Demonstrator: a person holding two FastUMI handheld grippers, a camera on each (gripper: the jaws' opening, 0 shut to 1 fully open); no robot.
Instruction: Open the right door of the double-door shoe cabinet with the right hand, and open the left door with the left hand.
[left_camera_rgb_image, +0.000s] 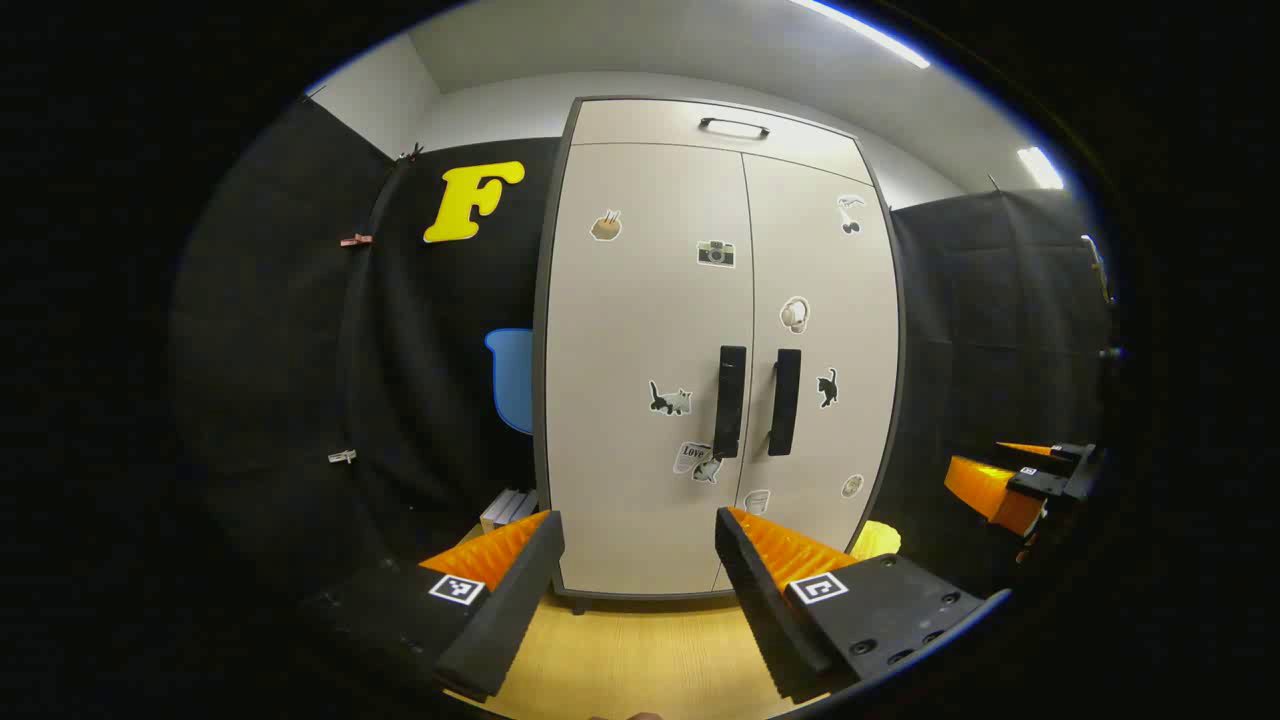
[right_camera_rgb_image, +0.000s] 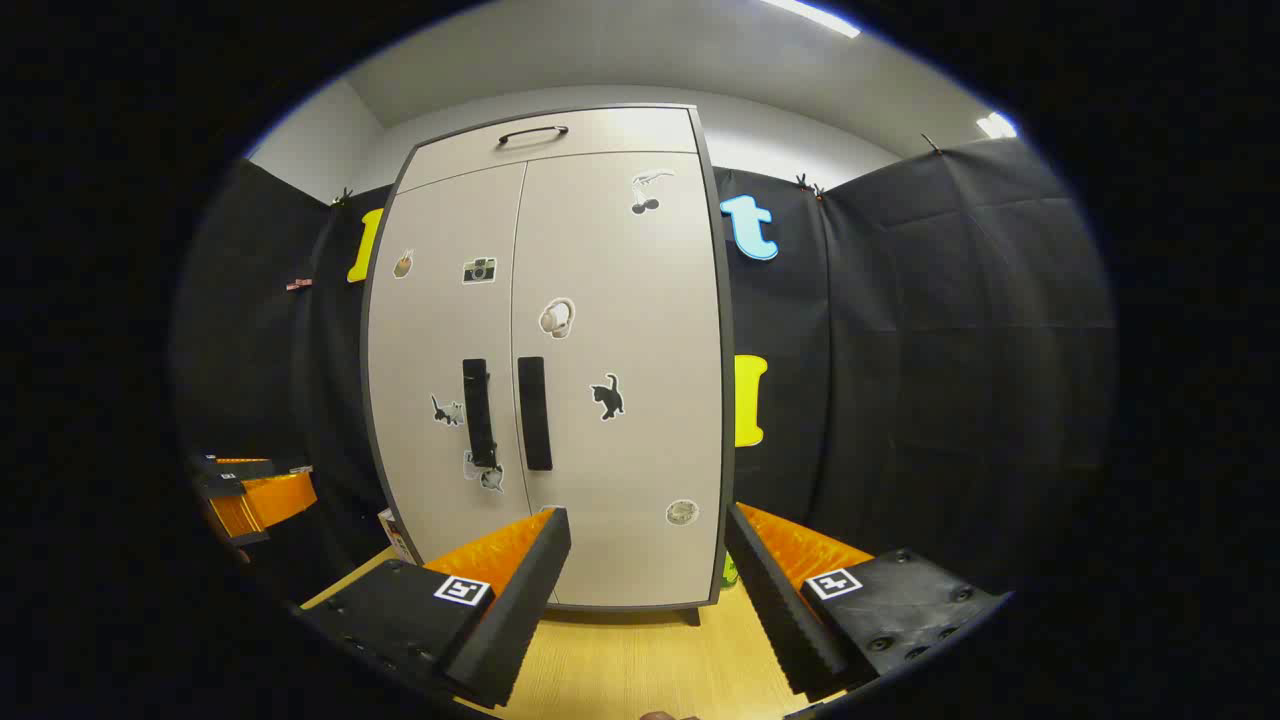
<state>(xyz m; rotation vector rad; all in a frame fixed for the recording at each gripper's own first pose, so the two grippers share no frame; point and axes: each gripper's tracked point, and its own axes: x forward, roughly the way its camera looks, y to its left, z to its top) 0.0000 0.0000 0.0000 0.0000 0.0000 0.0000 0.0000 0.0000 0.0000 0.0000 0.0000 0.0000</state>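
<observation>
Double-door shoe cabinet (right_camera_rgb_image: 600, 420): pale, tall, dark-edged, standing on the wood floor (right_camera_rgb_image: 650, 660) against the black cloth wall, and both doors are sitting flush, so I judge the task not yet begun. Right door (right_camera_rgb_image: 620, 330): the larger panel in the right gripper view, carrying a cat sticker and a headphone sticker, closed. Left door (left_camera_rgb_image: 640, 330): closed, carrying a camera sticker and a second cat. Top drawer (left_camera_rgb_image: 720, 125): a shallow panel with a curved pull, no part of this job. Right gripper (right_camera_rgb_image: 648, 580): hovering well apart from the cabinet, fingers spread wide, gripping nothing; it is also showing at the right edge of the left gripper view (left_camera_rgb_image: 1010, 485). Left gripper (left_camera_rgb_image: 640, 580): likewise gaping and empty, aiming low at the cabinet front, well apart from it. Right door handle (right_camera_rgb_image: 534, 412): a dark vertical bar just beside the centre seam. Left door handle (left_camera_rgb_image: 729, 402): its twin, just across the seam. Handling note, as a judgement: the right gripper is sitting below and to the right of its bar, so it should be rising and shifting left, approaching square-on, straddling the bar at mid-length, closing firmly, then pulling along an arc about the outer hinge. The twin bars are standing close together, so care is needed not to catch the wrong one.
</observation>
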